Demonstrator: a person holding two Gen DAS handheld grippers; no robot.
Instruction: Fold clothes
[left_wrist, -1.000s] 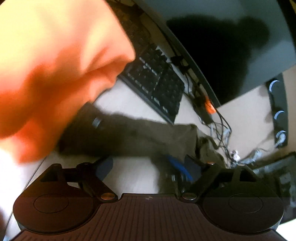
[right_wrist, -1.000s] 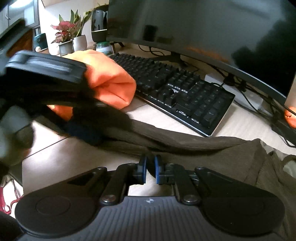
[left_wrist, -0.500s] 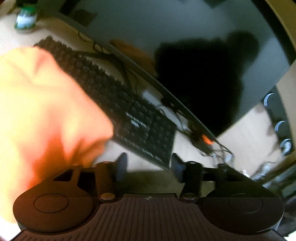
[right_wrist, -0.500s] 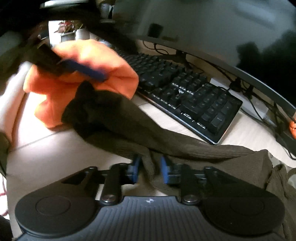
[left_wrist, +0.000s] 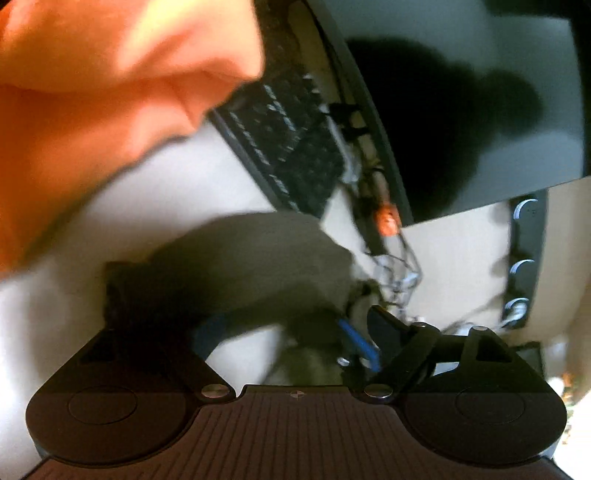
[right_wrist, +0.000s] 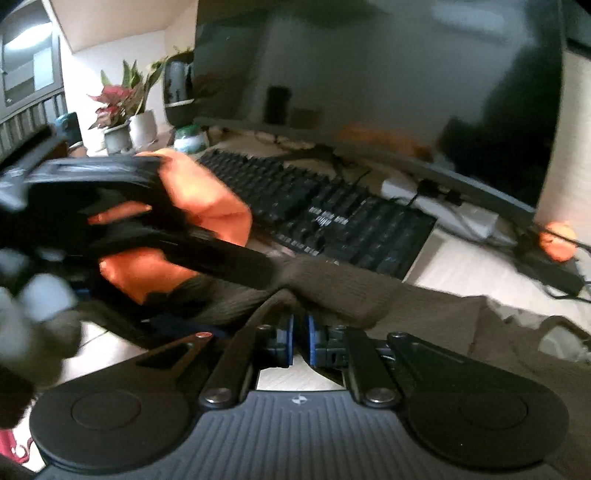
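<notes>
The olive-brown knit garment (right_wrist: 343, 295) lies across the light bench (right_wrist: 465, 269), in front of the black keyboard (right_wrist: 332, 218) and the dark monitor (right_wrist: 369, 74). Part of it is rolled or bunched into a thick ridge; the remainder spreads flat toward the right edge of the right wrist view.

The right tool (right_wrist: 299, 338) has its blue-padded fingers nearly together, with a near edge of the knit fabric apparently pinched between them. This grip pins one edge so that the other end can be carried over it (a judgement from the cloth's position at the pads).

The left tool (left_wrist: 284, 339) points down at the same garment (left_wrist: 258, 258). Its fingers stand wide apart in the left wrist view, but motion blur obscures the tips. In the right wrist view one dark finger (right_wrist: 221, 258) of the left tool lies across the bunched end of the garment; whether fabric is gripped there cannot be determined.

An orange cloth (right_wrist: 207, 199) sits heaped beside the keyboard, just behind the left tool, and fills the upper left of the left wrist view (left_wrist: 110, 92). Its placement at the rear suggests it is set aside from the working area.

Two potted plants (right_wrist: 125, 110) stand at the far left of the bench.

The garment is partly gathered and not a finished flat fold.
</notes>
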